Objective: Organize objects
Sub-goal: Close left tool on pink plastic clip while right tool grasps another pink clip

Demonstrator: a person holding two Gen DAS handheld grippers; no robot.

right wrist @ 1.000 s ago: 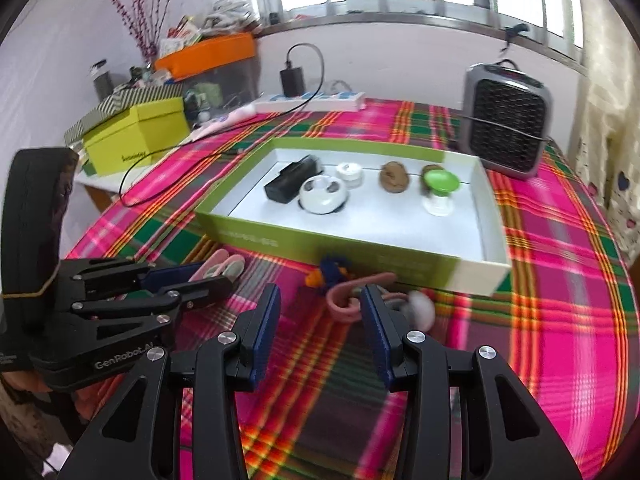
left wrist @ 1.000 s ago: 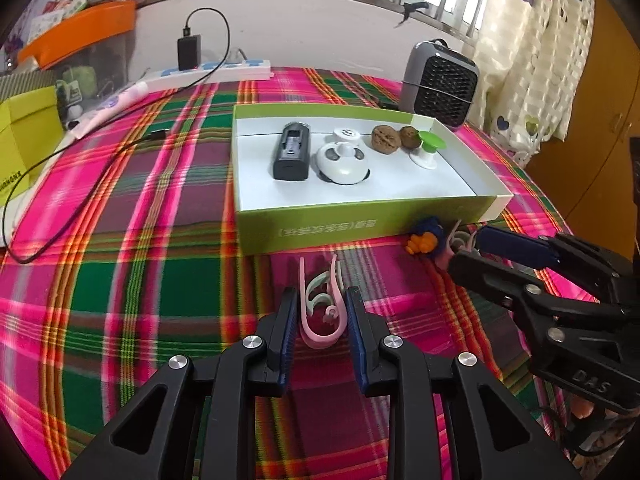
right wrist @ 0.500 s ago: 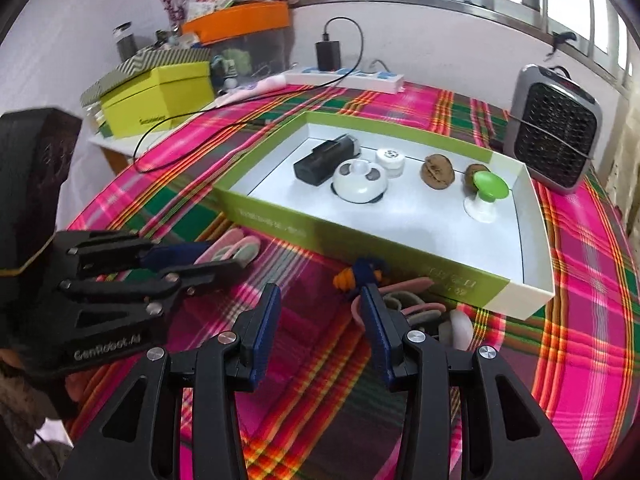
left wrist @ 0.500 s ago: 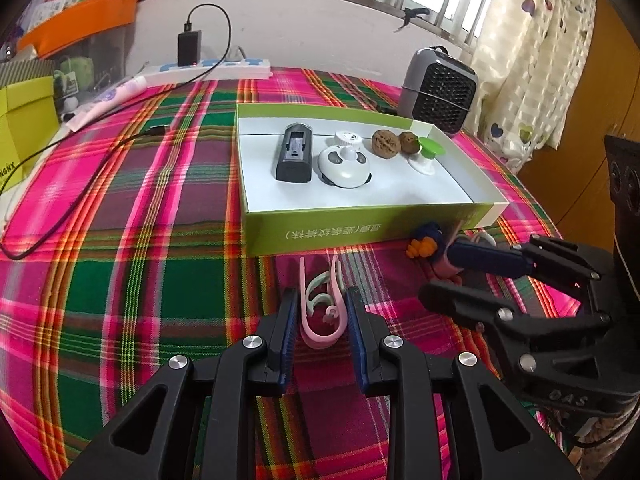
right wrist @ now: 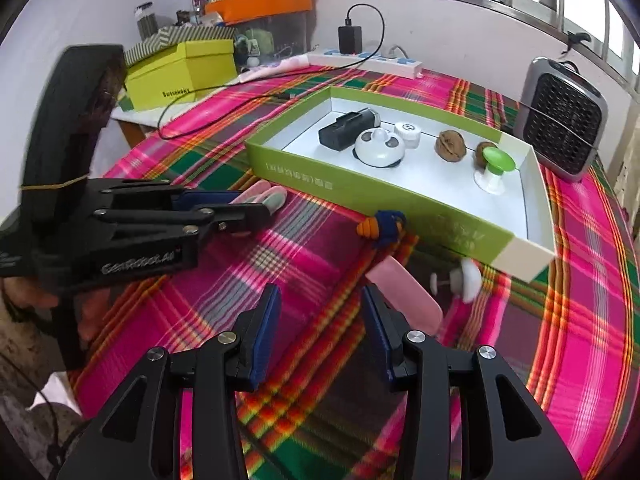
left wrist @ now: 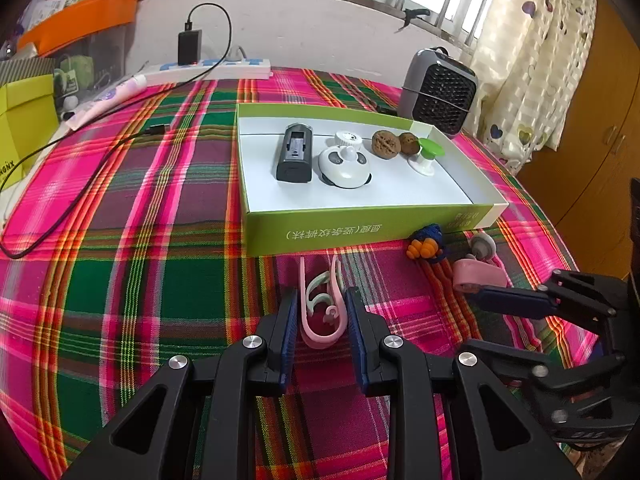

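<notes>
My left gripper (left wrist: 322, 300) is shut on a pink and mint clip (left wrist: 320, 320) just above the plaid cloth, close in front of the green box (left wrist: 360, 228). The box holds a black device (left wrist: 294, 156), a white panda-faced disc (left wrist: 346, 162), two walnuts (left wrist: 386, 143) and a green-topped peg (left wrist: 428, 154). My right gripper (right wrist: 320, 296) stands open with only cloth between its fingers. A second pink clip (right wrist: 404, 292) lies just outside its right finger. A blue and orange toy (right wrist: 382, 224) and a white knob (right wrist: 466, 280) lie against the box's front wall (right wrist: 360, 188).
A grey heater (left wrist: 438, 92) stands behind the box at the right. A power strip (left wrist: 212, 66) with a black charger sits at the back, and its cable (left wrist: 80, 196) loops across the left of the cloth. A yellow-green carton (right wrist: 180, 72) stands off the table's left side.
My right gripper has rolled and shifted left, so the second pink clip now lies outside its right finger instead of between the fingers. The left gripper has kept still with its clip.
</notes>
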